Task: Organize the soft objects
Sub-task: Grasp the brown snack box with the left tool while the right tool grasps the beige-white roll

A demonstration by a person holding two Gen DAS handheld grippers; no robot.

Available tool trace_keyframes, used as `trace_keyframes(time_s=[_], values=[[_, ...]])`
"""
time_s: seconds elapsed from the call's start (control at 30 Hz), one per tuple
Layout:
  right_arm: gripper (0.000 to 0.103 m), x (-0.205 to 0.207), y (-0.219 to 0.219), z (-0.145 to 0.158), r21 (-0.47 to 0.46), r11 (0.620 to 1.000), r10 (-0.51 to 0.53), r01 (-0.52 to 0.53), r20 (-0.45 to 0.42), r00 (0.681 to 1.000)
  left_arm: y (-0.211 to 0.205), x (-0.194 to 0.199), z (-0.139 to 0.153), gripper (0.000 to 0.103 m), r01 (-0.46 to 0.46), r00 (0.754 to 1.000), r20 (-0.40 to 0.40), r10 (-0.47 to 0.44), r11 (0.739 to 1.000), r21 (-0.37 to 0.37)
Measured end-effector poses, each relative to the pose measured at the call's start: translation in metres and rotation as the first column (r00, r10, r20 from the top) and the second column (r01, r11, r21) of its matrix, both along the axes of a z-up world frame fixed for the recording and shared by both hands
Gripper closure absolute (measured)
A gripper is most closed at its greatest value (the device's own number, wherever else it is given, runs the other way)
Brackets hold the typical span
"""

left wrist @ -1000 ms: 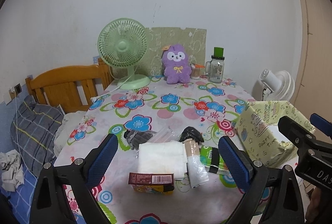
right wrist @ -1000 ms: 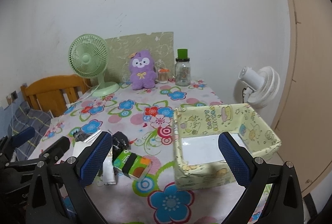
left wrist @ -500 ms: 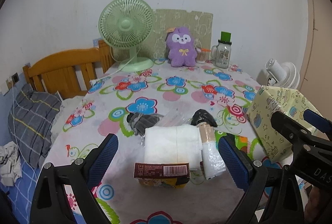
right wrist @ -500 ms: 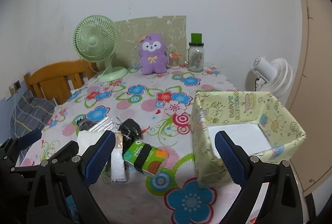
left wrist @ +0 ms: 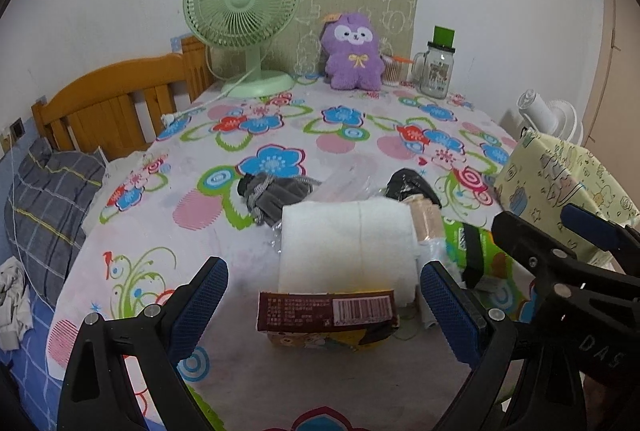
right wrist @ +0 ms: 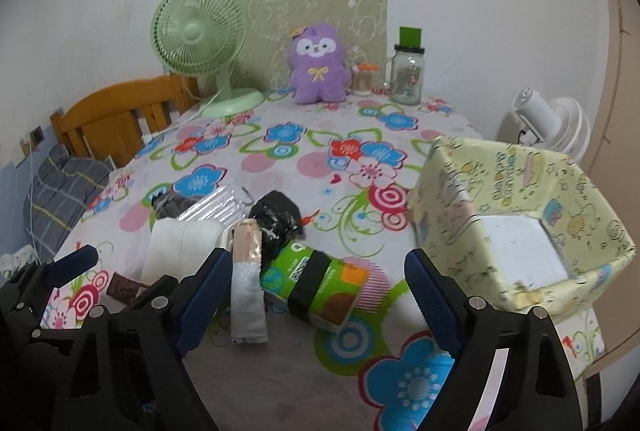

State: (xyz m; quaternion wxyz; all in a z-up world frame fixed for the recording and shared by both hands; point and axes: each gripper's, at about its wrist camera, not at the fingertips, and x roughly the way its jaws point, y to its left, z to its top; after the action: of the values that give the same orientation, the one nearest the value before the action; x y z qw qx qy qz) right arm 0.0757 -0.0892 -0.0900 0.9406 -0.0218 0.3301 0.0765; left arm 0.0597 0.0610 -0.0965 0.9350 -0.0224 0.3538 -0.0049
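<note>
Both grippers are approaching the pile at the tabletop's near edge: the left gripper (left wrist: 322, 305) is gaping, empty, around the snack pack (left wrist: 328, 315), while the right gripper (right wrist: 318, 295) is closing (nothing pinched yet) toward the green pack (right wrist: 316, 281). Next, I judge, a squeeze, then the box (right wrist: 520, 215) at the right edge.

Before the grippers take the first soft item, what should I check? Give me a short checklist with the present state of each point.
1. Left gripper empty, jaws wide: ok.
2. Right gripper empty: ok; its jaws are closing with nothing pressed between them.
3. Box open, nothing seen inside: ok.
4. Green pack lies ahead between the right jaws: ok.
5. White cloth free to lift: not ok, a brown packet lies across its near edge.
6. Grippers clear of each other: cannot tell, they are side by side and close.
</note>
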Motion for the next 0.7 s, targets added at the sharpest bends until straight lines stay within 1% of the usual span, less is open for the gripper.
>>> trace_keyframes(time_s=[0.27,0.47,0.57,0.67,0.7], values=[[0.017,0.013,0.015,-0.016,-0.022,0.999,0.024,-0.026,-0.057,0.998,0.004,0.010,-0.018,0.009,0.016,0.998,-0.064,-0.017,1.000,-0.024],[0.023,0.023,0.023,-0.029,-0.024,0.999,0.035,-0.038,-0.110,0.993,0.007,0.014,-0.028,0.012,0.014,0.995,-0.099,-0.017,0.999,-0.035],[0.028,0.027,0.028,-0.034,-0.026,0.998,0.046,-0.049,-0.130,0.990,0.007,0.015,-0.031,0.013,0.017,0.994,-0.107,-0.021,0.999,-0.037],[0.035,0.031,0.034,-0.038,-0.026,0.997,0.065,-0.070,-0.152,0.986,0.005,0.017,-0.034,0.019,0.033,0.993,-0.115,-0.038,0.999,-0.042],[0.039,0.032,0.036,-0.040,-0.027,0.997,0.073,-0.078,-0.161,0.984,0.004,0.017,-0.035,0.021,0.035,0.992,-0.120,-0.040,0.998,-0.043]])
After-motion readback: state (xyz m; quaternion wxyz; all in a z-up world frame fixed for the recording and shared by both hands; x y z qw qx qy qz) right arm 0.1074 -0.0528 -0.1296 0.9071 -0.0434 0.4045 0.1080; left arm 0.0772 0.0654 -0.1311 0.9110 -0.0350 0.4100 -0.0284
